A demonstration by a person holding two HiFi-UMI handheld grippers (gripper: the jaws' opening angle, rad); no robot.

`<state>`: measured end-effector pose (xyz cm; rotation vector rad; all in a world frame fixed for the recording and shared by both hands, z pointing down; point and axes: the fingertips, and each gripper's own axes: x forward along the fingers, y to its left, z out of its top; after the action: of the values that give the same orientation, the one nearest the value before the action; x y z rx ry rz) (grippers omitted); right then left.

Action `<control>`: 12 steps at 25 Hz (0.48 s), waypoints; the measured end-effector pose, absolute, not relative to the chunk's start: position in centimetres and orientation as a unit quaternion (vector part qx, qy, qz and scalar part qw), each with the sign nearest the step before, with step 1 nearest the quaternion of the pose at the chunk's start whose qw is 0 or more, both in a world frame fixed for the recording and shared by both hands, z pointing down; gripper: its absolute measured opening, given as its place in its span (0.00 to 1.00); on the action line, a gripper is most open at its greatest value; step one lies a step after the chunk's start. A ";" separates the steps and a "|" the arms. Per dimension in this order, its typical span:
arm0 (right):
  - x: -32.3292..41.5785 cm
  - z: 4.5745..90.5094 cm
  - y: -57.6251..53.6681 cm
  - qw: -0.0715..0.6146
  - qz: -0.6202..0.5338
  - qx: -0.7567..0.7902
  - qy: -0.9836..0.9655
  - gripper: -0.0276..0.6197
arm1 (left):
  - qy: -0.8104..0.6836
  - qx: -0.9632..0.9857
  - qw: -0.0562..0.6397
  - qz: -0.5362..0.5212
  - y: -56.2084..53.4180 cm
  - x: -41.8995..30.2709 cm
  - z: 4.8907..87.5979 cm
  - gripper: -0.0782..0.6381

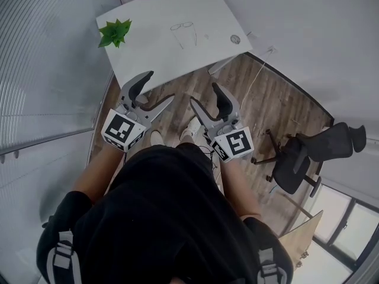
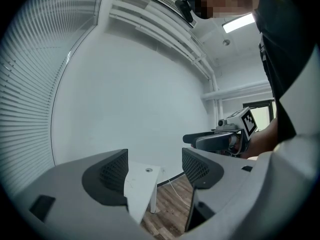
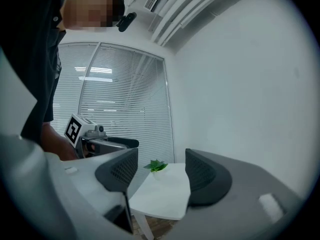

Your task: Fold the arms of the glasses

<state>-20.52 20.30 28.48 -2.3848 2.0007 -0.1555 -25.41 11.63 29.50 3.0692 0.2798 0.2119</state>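
Short of the white table's (image 1: 148, 52) near edge, the left gripper (image 1: 159, 87) and right gripper (image 1: 203, 93) hang side by side, each with jaws spread wide and nothing between them. Near the table's middle lie the glasses (image 1: 183, 33), their 2 arms unfolded and running lengthwise toward that near edge, lenses on the far side. A green plant (image 1: 115, 32) stands at the table's left corner.

Smooth matt white table (image 1: 154, 34), wood-plank floor (image 1: 278, 108), matt grey plastic left claw (image 2: 154, 171)
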 end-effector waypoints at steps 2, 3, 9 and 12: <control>-18.9 28.8 20.3 0.013 -0.054 -0.762 0.645 0.50 | 0.088 0.993 0.026 0.070 11.7 -23.8 29.6 0.56; -18.1 29.0 20.4 0.013 -0.056 -0.761 0.646 0.50 | 0.087 0.993 0.026 0.071 11.8 -23.0 29.6 0.56; -12.8 29.7 20.3 0.016 -0.062 -0.749 0.660 0.50 | 0.071 0.994 0.028 0.080 11.9 -18.1 30.1 0.56; -10.1 29.7 20.4 0.015 -0.062 -0.737 0.672 0.50 | 0.058 0.994 0.037 0.084 12.0 -15.3 30.1 0.56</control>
<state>-10.06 20.39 29.73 -2.2947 2.0923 -0.1933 -15.29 12.05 30.15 3.0505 0.1778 0.2585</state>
